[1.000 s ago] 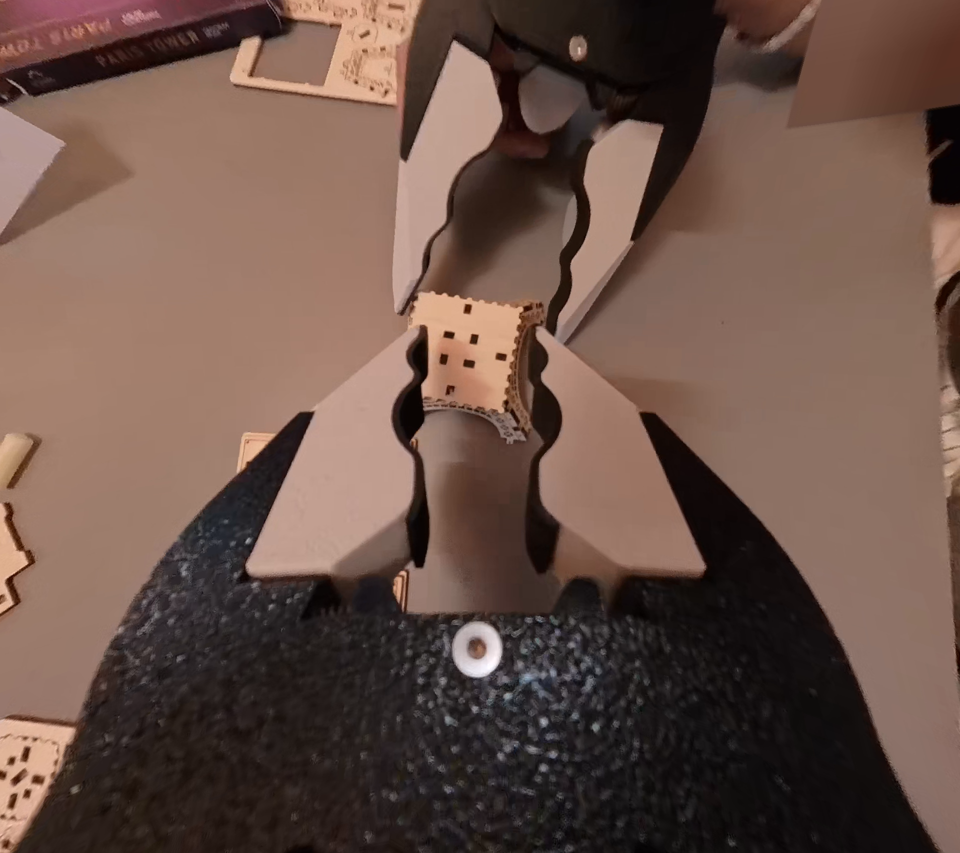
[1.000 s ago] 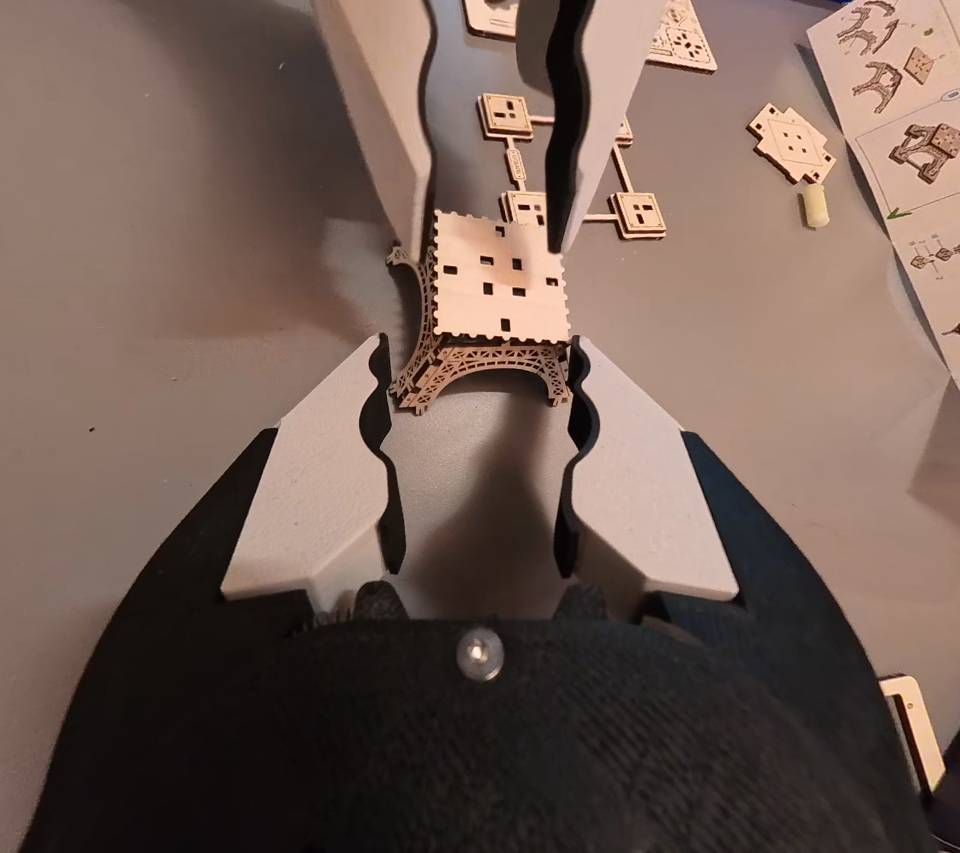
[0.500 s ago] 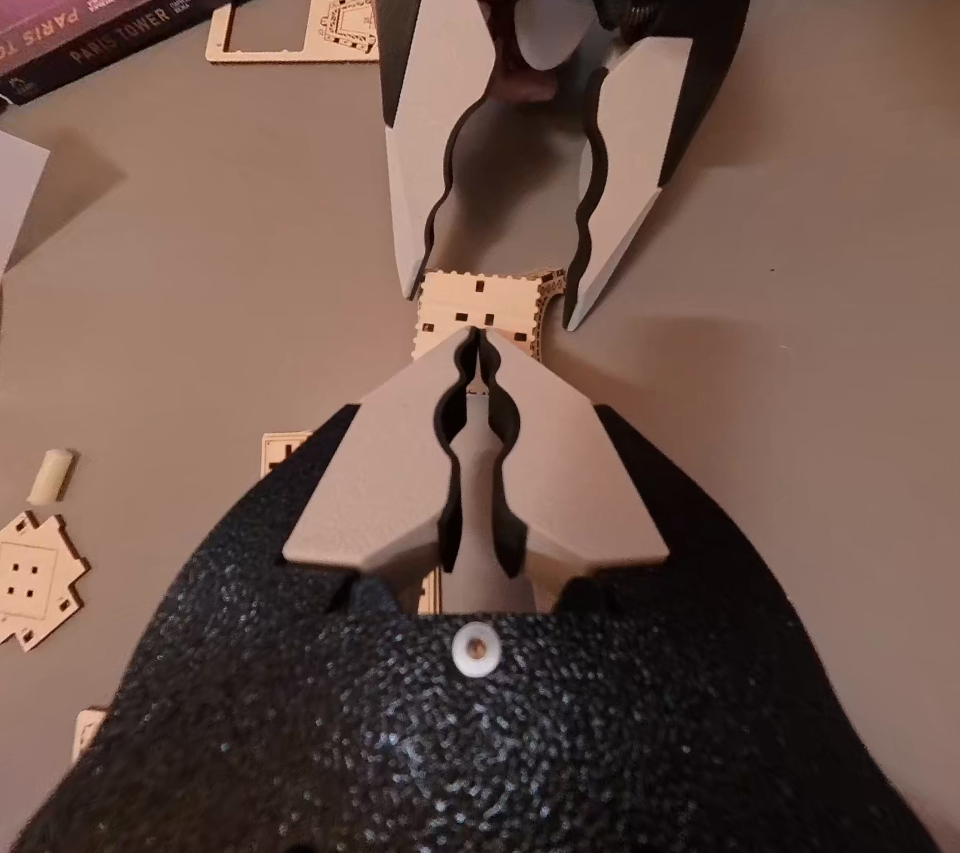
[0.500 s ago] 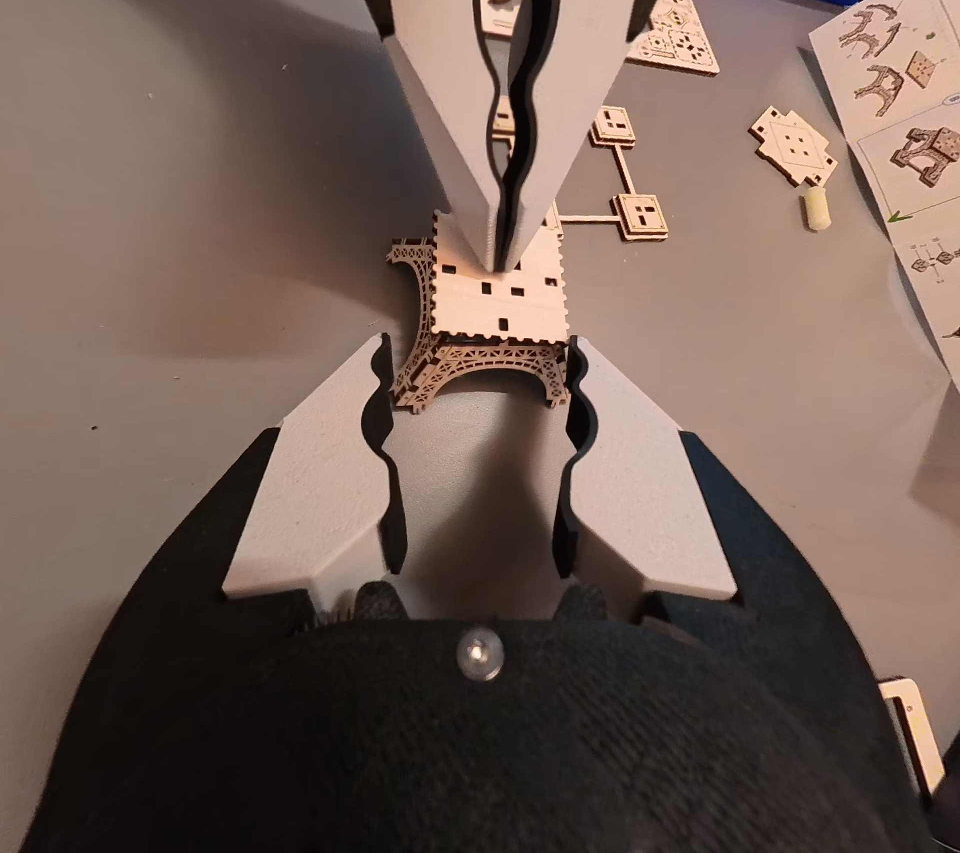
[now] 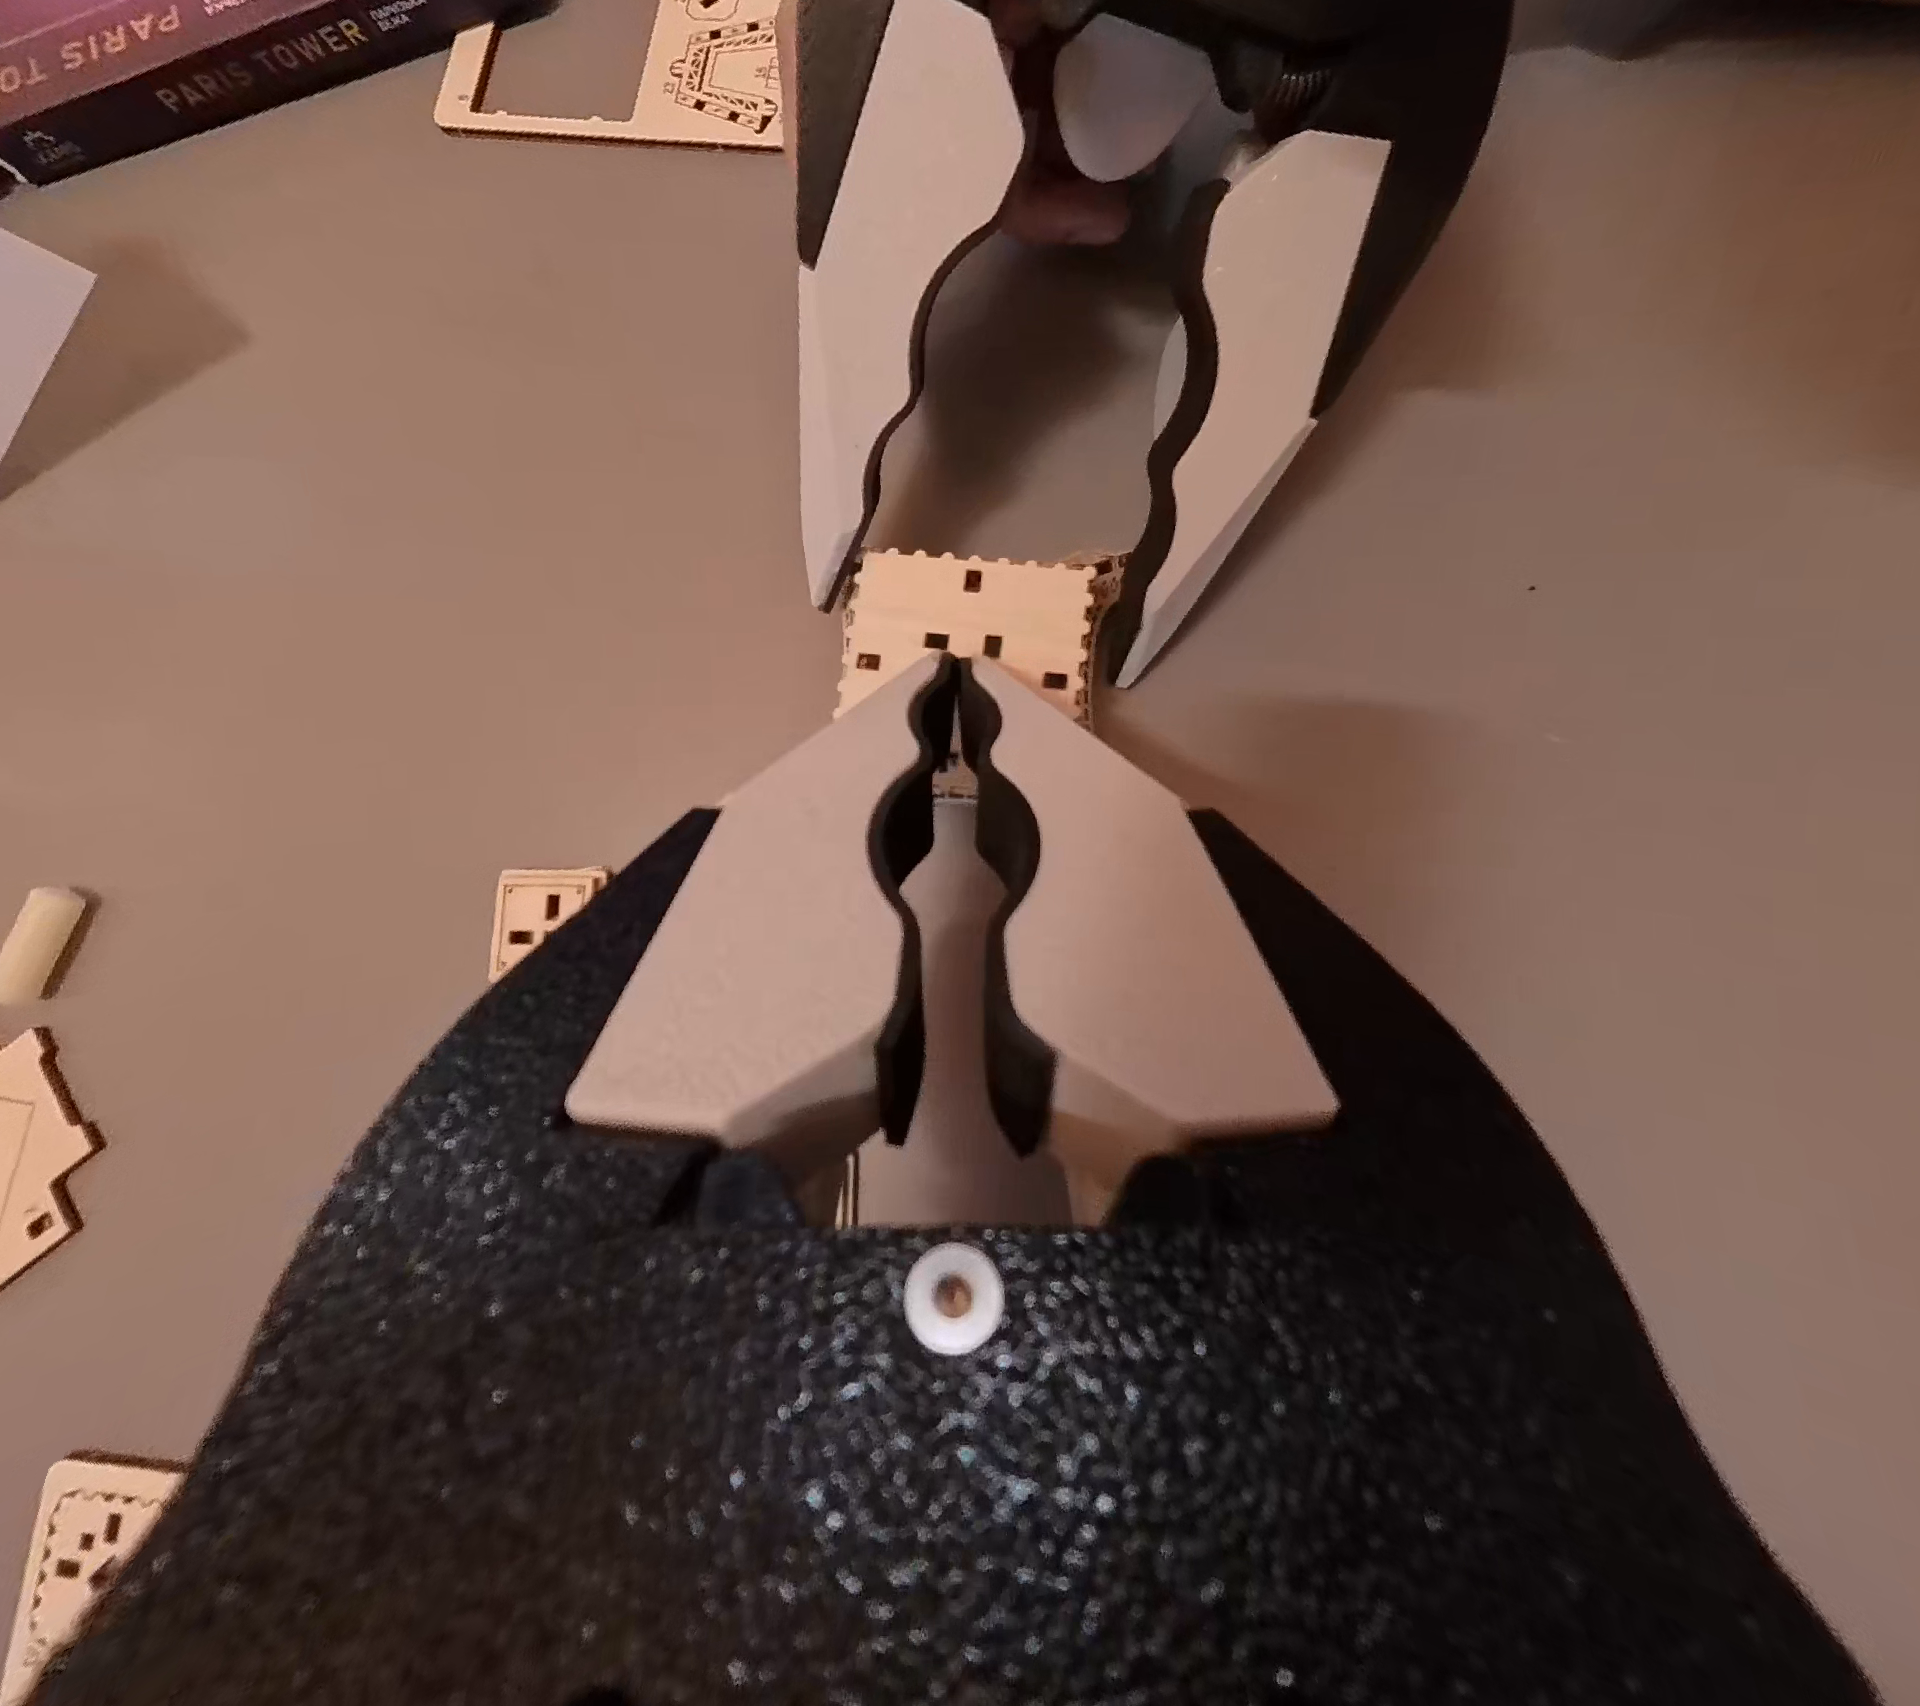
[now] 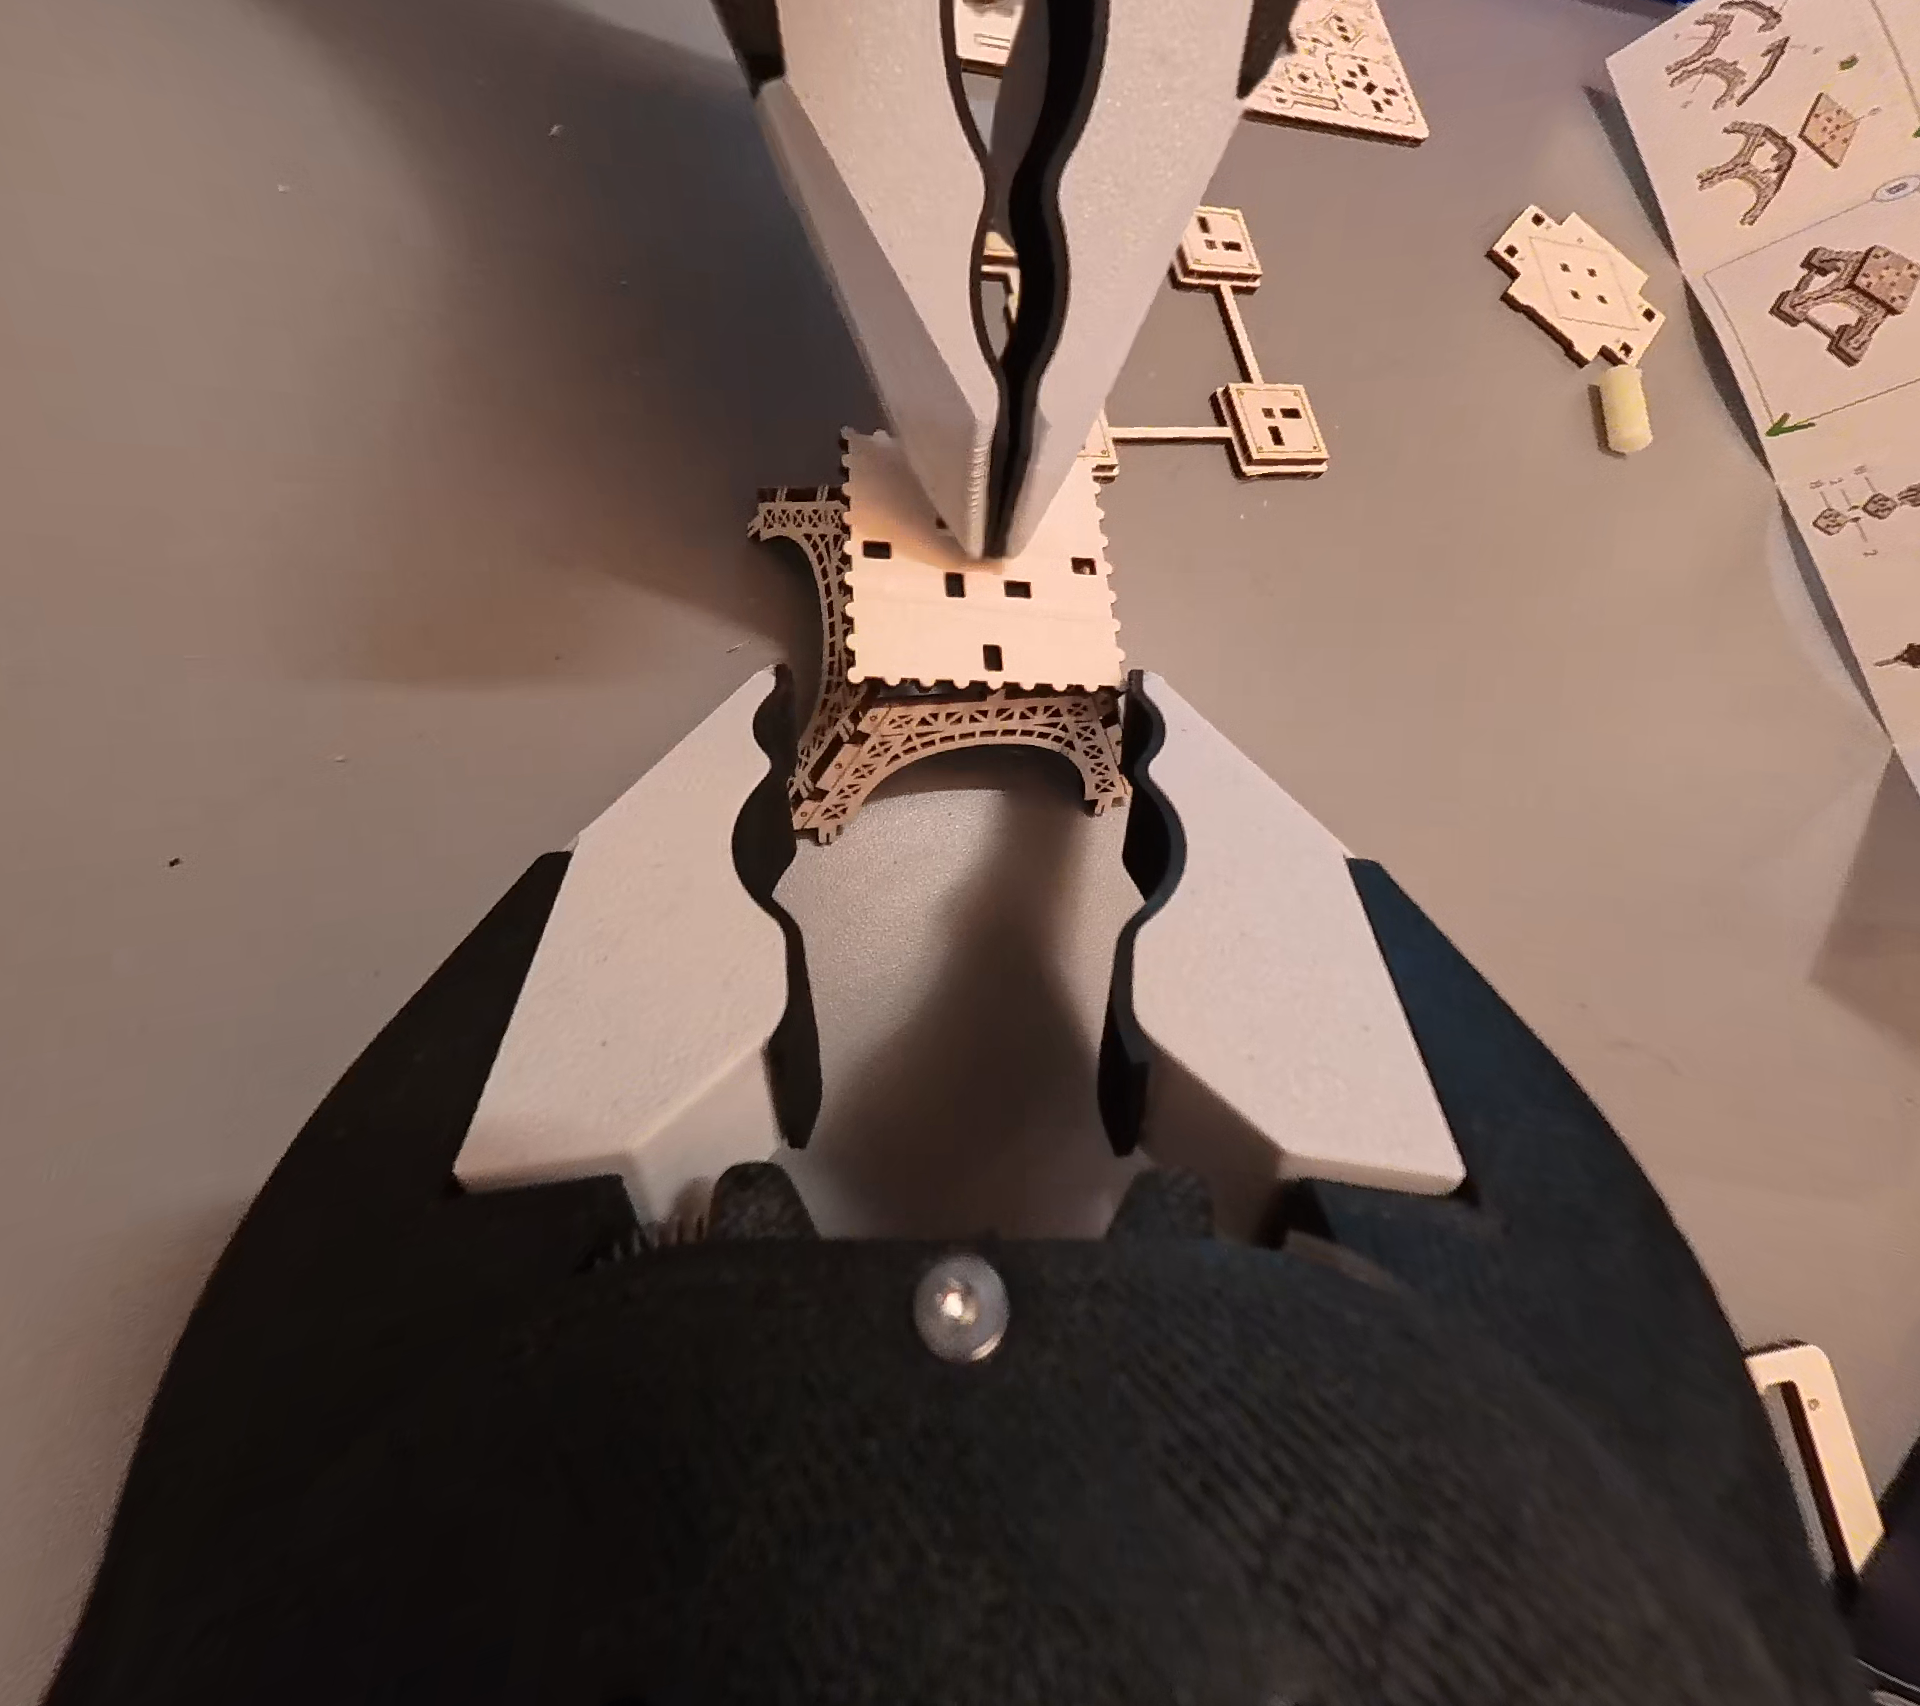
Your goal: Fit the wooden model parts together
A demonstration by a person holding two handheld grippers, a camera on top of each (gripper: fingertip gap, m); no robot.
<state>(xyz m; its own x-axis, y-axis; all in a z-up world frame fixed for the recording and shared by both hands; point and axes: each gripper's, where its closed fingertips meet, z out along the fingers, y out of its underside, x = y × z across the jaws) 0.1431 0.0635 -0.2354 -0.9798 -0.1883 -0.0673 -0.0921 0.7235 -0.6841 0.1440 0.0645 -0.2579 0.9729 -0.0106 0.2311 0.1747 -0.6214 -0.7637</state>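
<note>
Now that the left gripper has closed to a narrow slit and pressed its tips onto the tower base, the top plate looks seated. Wide apart, the right gripper flanks it at 6 o'clock on the worktop.

Dim warm light, soft shadows, wide-angle edge distortion

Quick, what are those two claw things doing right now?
Left gripper: shut, empty, tips pressing on the wooden tower base.
Right gripper: open, fingers either side of the base.
</note>
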